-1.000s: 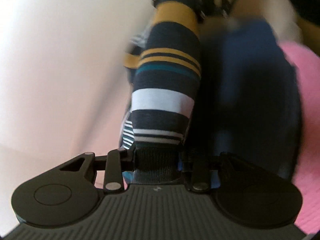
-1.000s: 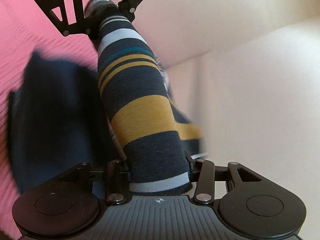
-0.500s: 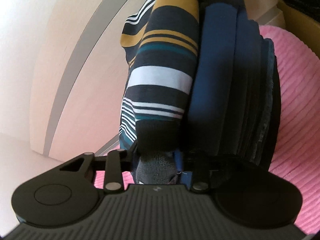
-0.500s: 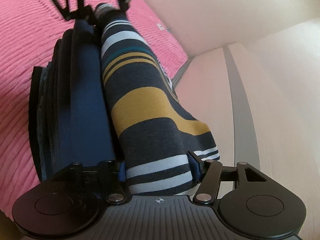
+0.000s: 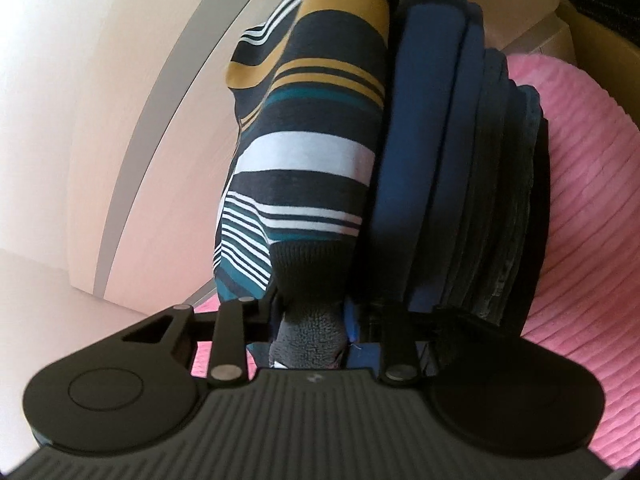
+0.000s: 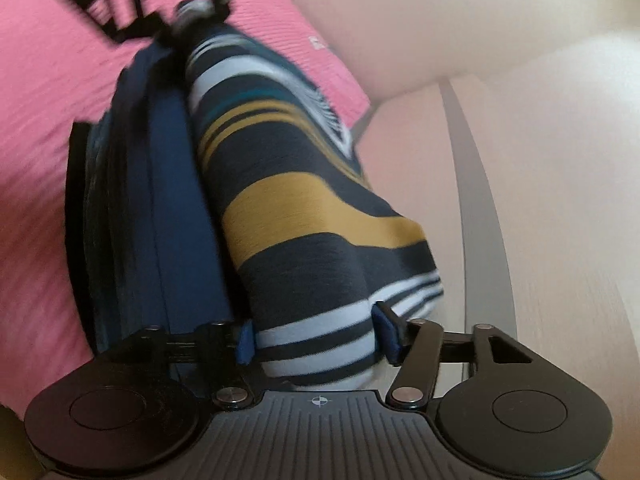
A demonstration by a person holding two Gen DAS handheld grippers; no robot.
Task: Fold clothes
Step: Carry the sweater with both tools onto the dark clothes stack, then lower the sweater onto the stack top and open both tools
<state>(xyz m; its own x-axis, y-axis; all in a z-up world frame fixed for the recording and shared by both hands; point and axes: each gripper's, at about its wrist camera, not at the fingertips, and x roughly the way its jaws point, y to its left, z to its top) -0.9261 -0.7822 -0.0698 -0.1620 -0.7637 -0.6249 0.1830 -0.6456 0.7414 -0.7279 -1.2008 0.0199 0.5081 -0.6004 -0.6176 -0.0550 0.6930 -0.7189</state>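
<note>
The stack of folded dark clothes sits tight against the striped garment, so no gap there. Pink bedspread beyond the stack is bare; the pale panel blocks the striped side.

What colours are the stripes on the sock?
Navy, white, mustard yellow and teal stripes on the sock; clearest from the left wrist.
</note>
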